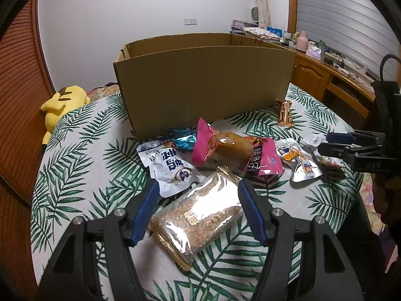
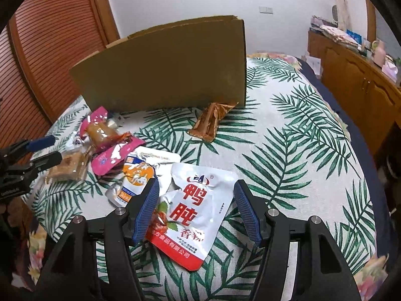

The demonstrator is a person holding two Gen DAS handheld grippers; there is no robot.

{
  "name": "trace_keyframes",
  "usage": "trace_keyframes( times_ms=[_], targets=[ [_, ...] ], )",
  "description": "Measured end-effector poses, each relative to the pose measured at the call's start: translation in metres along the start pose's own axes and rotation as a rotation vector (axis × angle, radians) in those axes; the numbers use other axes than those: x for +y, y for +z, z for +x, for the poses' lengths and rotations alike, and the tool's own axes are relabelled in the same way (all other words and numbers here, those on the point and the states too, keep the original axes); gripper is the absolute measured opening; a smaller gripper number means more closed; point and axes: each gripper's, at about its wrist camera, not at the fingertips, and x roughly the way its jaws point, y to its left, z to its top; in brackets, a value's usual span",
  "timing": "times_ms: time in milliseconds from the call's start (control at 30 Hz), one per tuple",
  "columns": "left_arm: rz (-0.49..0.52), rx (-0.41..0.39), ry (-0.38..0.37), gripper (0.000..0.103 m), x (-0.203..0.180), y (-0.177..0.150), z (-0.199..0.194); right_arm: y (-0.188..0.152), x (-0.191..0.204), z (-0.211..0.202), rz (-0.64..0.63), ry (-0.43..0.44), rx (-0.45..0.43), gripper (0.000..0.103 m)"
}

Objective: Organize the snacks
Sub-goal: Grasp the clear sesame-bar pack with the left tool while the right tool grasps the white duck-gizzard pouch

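Straddling snack packets (image 1: 198, 215), both hand-held grippers (image 1: 199, 200) seemingly open.

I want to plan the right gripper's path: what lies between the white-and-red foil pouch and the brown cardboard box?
Mostly bare leaf-print bedcover; one orange-brown wrapped bar lies near the cardboard box, beyond the white-and-red foil pouch. Right wrist view.

Both views look forward and steeply down along gripper fingers toward the cardboard box (image 1: 200, 85) on the leaf-print cover (image 1: 82, 135). The left wrist view faces the box's long side squarely, close above the snacks in front of it. The right wrist view sits further toward the box's right end (image 2: 163, 70), equally close. They share the box, the pink packet (image 1: 263, 158) (image 2: 112, 155) before it, and each other's gripper.
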Motion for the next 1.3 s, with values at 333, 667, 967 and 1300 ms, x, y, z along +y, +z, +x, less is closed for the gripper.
trace_keyframes(
  times_ms=[333,667,967,1300],
  targets=[
    [0.037,0.047,0.008,0.066,-0.002,-0.005,0.015,-0.005,0.001,0.009,-0.026,-0.028,0.009,0.065],
    [0.088,0.058,-0.043,0.069,0.002,0.001,0.011,-0.01,0.007,0.012,-0.077,-0.07,-0.009,0.065],
    [0.235,0.072,-0.164,0.069,-0.005,0.01,-0.003,-0.012,0.01,0.012,-0.093,-0.087,-0.024,0.066],
    [0.318,0.218,-0.124,0.069,-0.007,0.006,0.03,-0.012,0.01,0.012,-0.094,-0.088,-0.025,0.066]
  ],
)
